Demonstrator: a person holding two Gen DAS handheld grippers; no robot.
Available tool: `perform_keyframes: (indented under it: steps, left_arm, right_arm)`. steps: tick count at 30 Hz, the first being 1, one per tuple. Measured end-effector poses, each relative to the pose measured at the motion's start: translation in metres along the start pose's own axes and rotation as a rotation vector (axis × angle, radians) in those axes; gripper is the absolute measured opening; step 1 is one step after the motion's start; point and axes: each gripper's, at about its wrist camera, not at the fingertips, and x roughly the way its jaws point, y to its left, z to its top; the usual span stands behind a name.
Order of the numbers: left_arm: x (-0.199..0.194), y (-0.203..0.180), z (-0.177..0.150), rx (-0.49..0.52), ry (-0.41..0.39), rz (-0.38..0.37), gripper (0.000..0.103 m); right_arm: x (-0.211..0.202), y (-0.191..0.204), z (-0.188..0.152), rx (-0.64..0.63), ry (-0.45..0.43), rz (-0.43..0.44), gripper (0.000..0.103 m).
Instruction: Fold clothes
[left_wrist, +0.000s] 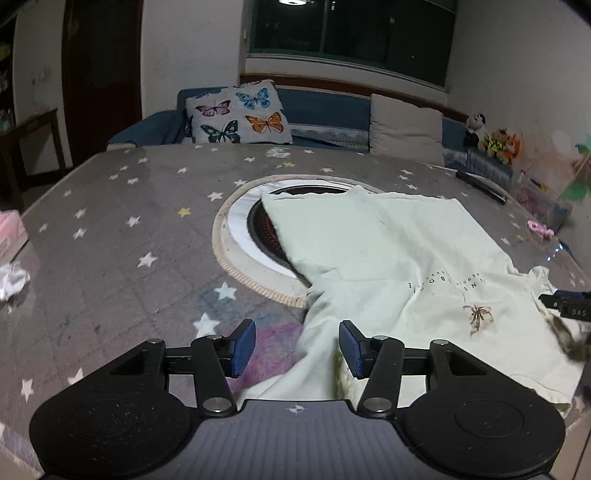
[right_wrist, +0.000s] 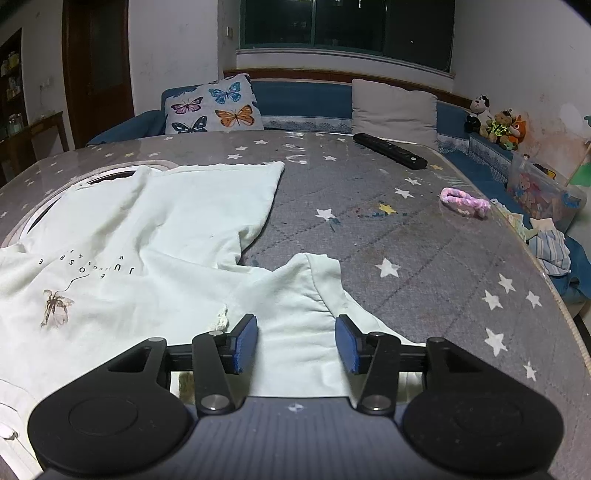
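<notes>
Pale T-shirt (right_wrist: 155, 236) half hides the round inset (left_wrist: 236, 236); left claw (left_wrist: 297, 349) and right claw (right_wrist: 296, 343) gape, empty.

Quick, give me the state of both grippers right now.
Left gripper: open, holding nothing, above the edge of the pale green printed T-shirt.
Right gripper: open, holding nothing, above the same shirt's sleeve.

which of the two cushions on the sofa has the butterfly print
The left cushion, white fabric printed with purple, blue, orange and dark butterflies, propped against the blue sofa. The other, the plain beige cushion to its right, has no pattern.
</notes>
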Motion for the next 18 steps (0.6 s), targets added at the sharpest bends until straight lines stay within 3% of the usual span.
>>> perform_keyframes:
  steps: [7,18]
  left_arm:
    - [-0.006,0.000,-0.008,-0.029,0.034,-0.098,0.047]
    - [0.011,-0.056,-0.024,0.031,0.100,-0.343,0.050]
  right_arm:
    - [-0.001,0.001,0.000,-0.003,0.000,0.002,0.051]
    - [0.000,0.001,0.000,0.001,0.000,0.002,0.054]
